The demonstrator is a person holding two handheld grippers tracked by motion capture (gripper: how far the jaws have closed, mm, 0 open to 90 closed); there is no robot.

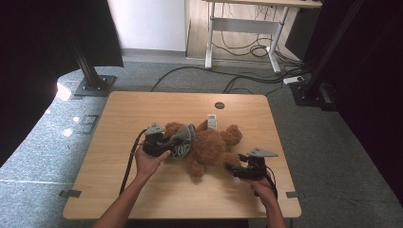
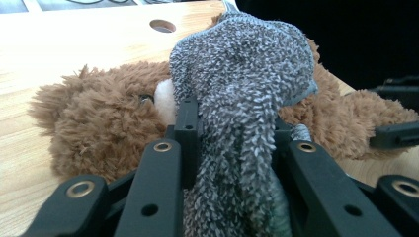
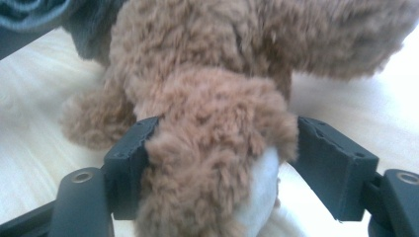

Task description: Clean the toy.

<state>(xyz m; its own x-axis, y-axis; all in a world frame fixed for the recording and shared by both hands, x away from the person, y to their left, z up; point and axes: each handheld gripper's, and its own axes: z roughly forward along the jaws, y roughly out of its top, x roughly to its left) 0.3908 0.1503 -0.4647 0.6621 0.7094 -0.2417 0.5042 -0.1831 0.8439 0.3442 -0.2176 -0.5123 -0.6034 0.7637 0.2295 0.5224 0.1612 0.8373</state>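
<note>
Nearest us, the right hand-held gripper (image 1: 236, 169) has a leg of the bear (image 1: 209, 146) between its jaws. In the right gripper view the furry limb (image 3: 212, 148) fills the gap, but only the left jaw is plainly pressing into the fur; the other stands a little off, so I can't tell whether it's truly clamped or just cradling. Across from it, the left hand-held gripper (image 1: 167, 146) is pinching a grey sock (image 1: 183, 141), and the left gripper view makes that clear: the nubbly sock (image 2: 242, 98) runs straight down between both jaws and bulges out above them, draped over the bear's head (image 2: 104, 128).

The bear lies flat in the middle of the surface (image 1: 142, 107), head toward the left hand, legs toward the right. Just past it, a small white remote (image 1: 212, 121) rests near its far side, and a round cable hole (image 1: 219, 105) sits farther back.

To my eye this is a pull-apart job: sock off the bear, or on. Doing it well means the right side anchors the leg low and steady so the toy doesn't slide, while the left draws the sock along the bear's length rather than upward. I'd keep the grip on the fabric alone, not on fur beneath, and mind the remote behind.
</note>
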